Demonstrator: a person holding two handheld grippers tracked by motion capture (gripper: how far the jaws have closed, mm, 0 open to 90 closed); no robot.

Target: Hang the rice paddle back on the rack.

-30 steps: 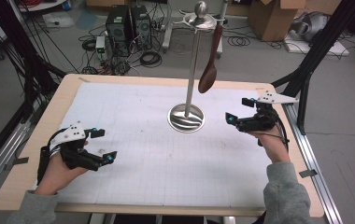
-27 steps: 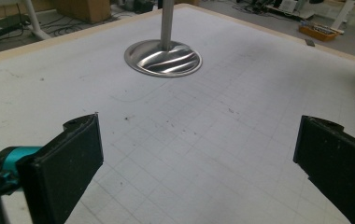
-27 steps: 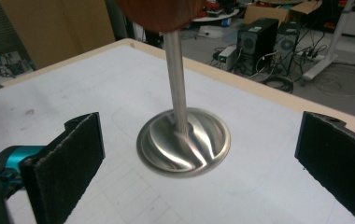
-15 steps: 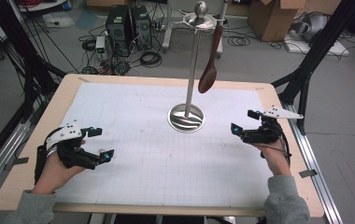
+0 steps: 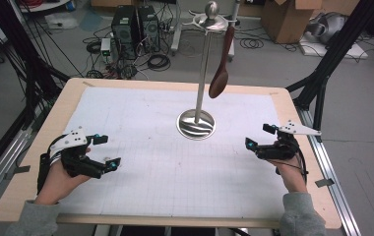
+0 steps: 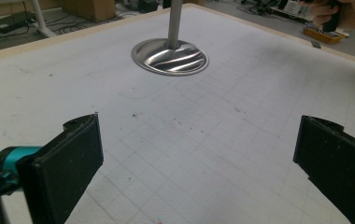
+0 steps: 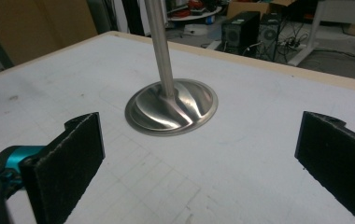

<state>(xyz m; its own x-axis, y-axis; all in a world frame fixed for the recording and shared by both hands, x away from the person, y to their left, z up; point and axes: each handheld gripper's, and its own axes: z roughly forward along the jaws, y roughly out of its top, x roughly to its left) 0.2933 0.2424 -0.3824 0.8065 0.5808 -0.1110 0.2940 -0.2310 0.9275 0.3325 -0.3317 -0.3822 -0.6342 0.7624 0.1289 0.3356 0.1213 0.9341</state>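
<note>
1. Steel stand (image 5: 196,124) sits at the middle of the worktop (image 5: 140,83), toward its far edge: a polished round base with swirled ridges and a slim upright pole topped by a ball.
2. A brown wooden spoon (image 5: 221,73) hangs bowl-down from a hook at the top of the stand, clear of the pole, its bowl in the air above the worktop.
3. The right gripper (image 5: 260,137) rests low at the right side, well apart from the base, its flat black padded jaws spread wide with nothing between them.
4. The left gripper (image 5: 107,152) lies at the near left, farther from the stand, its jaws likewise wide apart and empty.
5. A white mat with a faint printed grid covers the worktop, edged by a pale wooden rim; small dark specks mark it.
</note>
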